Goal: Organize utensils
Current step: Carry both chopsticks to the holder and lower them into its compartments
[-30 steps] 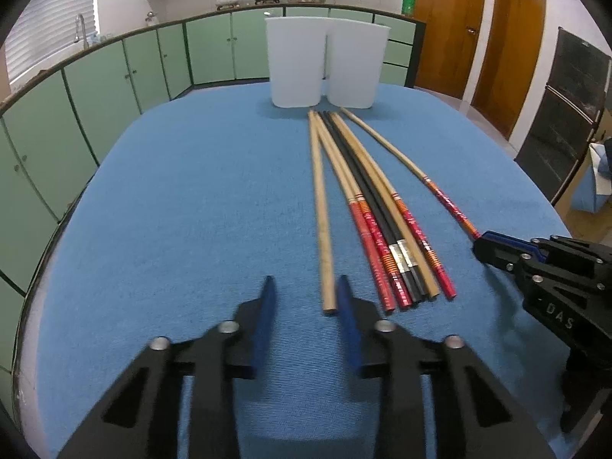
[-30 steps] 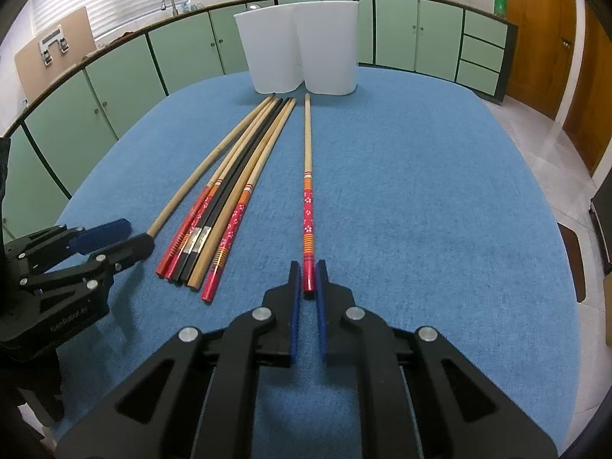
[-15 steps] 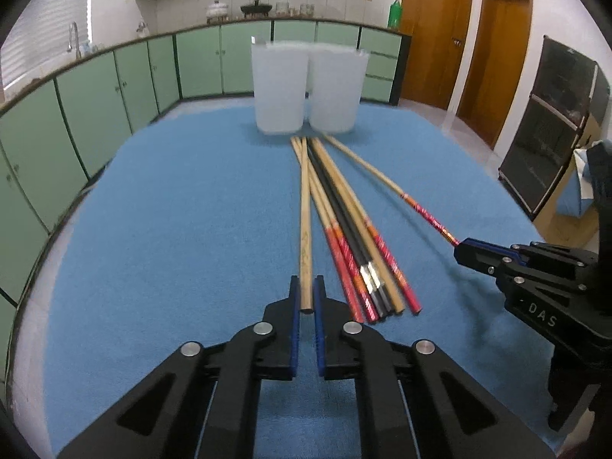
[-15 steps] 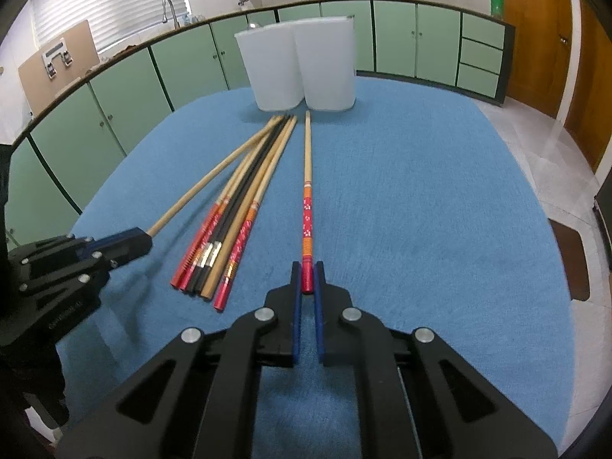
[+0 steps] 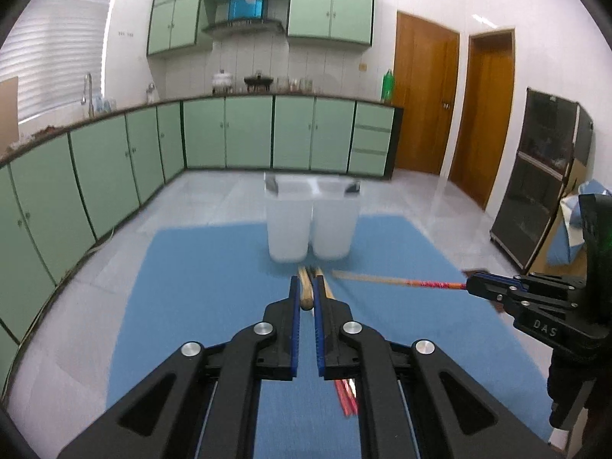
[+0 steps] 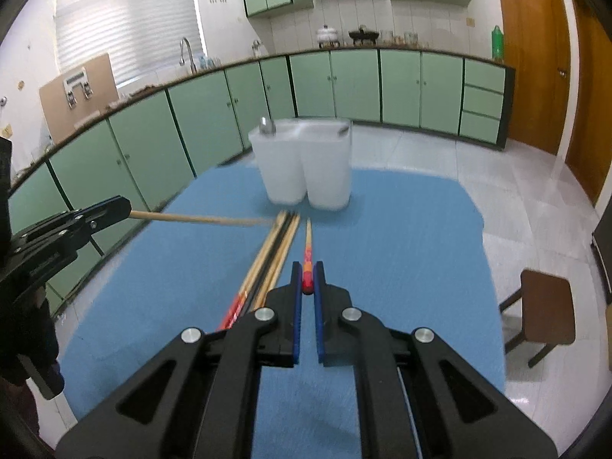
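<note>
My left gripper point(image 5: 306, 287) is shut on the near end of a plain wooden chopstick point(image 5: 305, 295) and holds it above the blue table point(image 5: 191, 287). My right gripper point(image 6: 307, 272) is shut on the red-patterned end of another chopstick point(image 6: 307, 250). Each chopstick slopes down toward two white containers point(image 6: 306, 168) at the table's far end. In the right wrist view the left gripper point(image 6: 114, 206) shows at the left with its plain chopstick point(image 6: 199, 218). The right gripper point(image 5: 474, 287) and patterned chopstick point(image 5: 401, 281) show in the left wrist view. Several chopsticks point(image 6: 273, 256) lie bundled on the cloth.
A spoon's tip point(image 6: 266, 125) pokes out of the left container. A brown stool point(image 6: 547, 306) stands on the tiled floor right of the table. Green cabinets point(image 5: 248, 134) line the far wall and left side, and a dark cabinet point(image 5: 543, 191) stands at the right.
The left gripper closed on the plain chopstick. Both grippers then rose and tilted up, lifting the near ends of their chopsticks off the cloth.
</note>
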Demonstrator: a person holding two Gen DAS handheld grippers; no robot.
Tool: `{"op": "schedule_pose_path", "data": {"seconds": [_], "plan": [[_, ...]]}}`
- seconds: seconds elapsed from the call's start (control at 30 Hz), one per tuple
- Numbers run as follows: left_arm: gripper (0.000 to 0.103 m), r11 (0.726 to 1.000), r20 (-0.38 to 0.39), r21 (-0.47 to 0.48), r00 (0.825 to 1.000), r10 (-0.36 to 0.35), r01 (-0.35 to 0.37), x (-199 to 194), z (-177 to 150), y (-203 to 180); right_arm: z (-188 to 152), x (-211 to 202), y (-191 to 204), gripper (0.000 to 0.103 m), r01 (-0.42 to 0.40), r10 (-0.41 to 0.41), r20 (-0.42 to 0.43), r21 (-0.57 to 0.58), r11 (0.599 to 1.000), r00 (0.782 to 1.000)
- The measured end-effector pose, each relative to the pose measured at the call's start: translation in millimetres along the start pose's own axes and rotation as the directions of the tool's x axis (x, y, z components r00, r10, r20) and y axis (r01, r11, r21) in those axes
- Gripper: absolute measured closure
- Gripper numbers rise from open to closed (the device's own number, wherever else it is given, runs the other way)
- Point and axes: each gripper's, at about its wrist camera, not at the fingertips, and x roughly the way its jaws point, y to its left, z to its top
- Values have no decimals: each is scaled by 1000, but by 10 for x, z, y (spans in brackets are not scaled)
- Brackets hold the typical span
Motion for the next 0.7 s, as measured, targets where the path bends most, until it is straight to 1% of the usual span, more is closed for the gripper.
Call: {"op": "schedule_pose_path", "data": {"seconds": [0.13, 0.23, 0.4, 0.53, 0.7], "plan": [[97, 1000, 56, 9, 998, -16, 15, -42, 244, 16, 320, -82, -39, 98, -5, 5, 48, -8, 1000, 999], [97, 1000, 86, 20, 996, -24, 23, -11, 445, 9, 524, -101, -73, 98, -14, 16, 62, -23, 1000, 998], [97, 999, 92, 21, 995, -46, 45, 112, 638, 66, 840, -12, -98, 98, -33, 36, 54, -52, 998, 998], [97, 998, 94, 18, 994, -60, 58, 160, 746, 104, 1063, 6, -116, 98, -64, 67, 47, -55, 996, 997], [97, 998, 132, 21, 989, -66, 63, 153, 916, 116, 1409, -123, -111, 98, -83, 90, 100, -70, 994, 991]]}}
